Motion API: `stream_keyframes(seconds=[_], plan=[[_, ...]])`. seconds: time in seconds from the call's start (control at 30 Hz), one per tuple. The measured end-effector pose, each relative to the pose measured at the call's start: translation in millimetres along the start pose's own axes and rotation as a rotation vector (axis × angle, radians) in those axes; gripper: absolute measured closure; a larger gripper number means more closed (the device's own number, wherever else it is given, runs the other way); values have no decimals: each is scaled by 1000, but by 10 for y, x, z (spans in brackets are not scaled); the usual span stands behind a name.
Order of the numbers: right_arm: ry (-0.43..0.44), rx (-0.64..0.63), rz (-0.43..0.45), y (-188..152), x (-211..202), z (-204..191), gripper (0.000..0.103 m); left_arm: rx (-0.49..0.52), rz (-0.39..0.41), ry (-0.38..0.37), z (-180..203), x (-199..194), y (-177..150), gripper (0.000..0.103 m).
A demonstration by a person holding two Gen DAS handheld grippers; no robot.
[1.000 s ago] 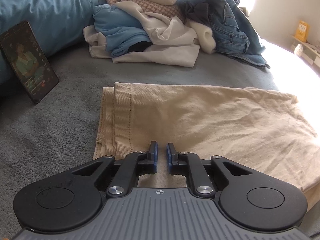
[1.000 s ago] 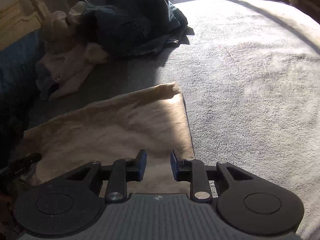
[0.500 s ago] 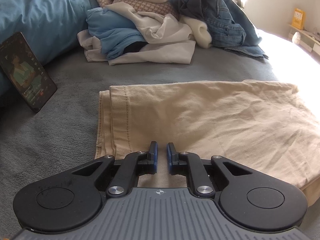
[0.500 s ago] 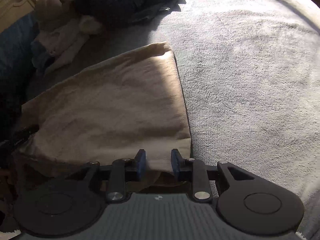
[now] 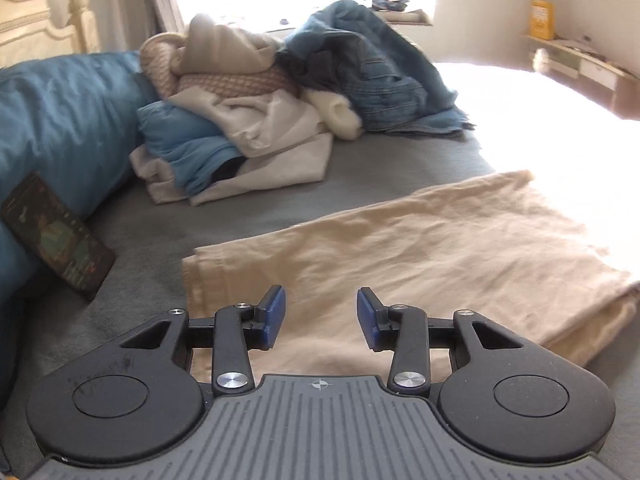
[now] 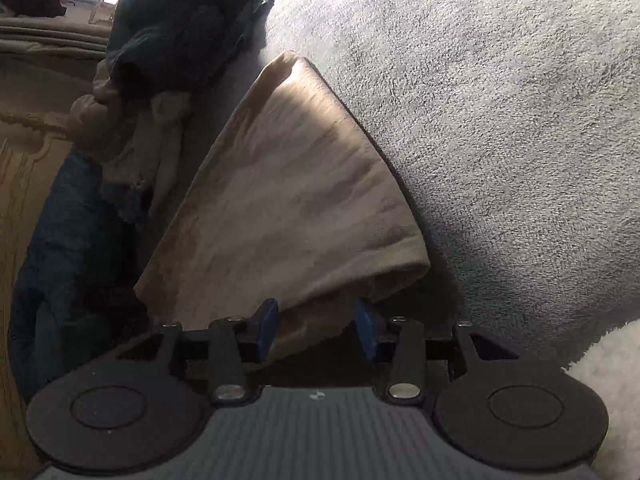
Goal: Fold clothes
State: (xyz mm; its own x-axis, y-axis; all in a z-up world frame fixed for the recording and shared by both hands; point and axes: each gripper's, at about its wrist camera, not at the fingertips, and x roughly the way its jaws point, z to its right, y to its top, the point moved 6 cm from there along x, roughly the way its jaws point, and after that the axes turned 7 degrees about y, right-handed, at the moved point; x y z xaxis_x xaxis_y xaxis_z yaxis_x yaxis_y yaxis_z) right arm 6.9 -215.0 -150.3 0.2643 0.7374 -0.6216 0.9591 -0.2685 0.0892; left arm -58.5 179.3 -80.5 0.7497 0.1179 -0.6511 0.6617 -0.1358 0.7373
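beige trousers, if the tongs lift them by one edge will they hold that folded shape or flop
Likely flop: the beige trousers are soft woven cloth, lying creased and layered on the grey blanket. In the right wrist view their near edge already sags between the open right tongs. Probably light, and not slippery on that fuzzy surface.

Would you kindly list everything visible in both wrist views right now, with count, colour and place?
folded garment: one, beige, flat on the bed before both grippers
clothes pile: one, white, blue, cream and denim, behind it
duvet: one, blue, far left
phone: one, dark, leaning on the duvet
bed cover: one, grey, under everything
shelf: one, pale, by the wall
left gripper: one, black, blue pads, open
right gripper: one, black, open around the garment's edge
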Motion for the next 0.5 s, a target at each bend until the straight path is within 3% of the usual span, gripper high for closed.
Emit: stream_keyframes(seconds=[0.13, 0.23, 0.3, 0.5], plan=[[72, 81, -37, -49, 179, 73, 56, 217, 29, -178, 737, -111, 28, 60], [126, 142, -64, -83, 311, 126, 63, 407, 29, -255, 1274, -88, -96, 59], [163, 153, -56, -72, 328, 115, 69, 524, 23, -265, 1545, -51, -176, 59], [222, 155, -10, 21, 293, 86, 83, 615, 36, -284, 1845, 24, -133, 59]])
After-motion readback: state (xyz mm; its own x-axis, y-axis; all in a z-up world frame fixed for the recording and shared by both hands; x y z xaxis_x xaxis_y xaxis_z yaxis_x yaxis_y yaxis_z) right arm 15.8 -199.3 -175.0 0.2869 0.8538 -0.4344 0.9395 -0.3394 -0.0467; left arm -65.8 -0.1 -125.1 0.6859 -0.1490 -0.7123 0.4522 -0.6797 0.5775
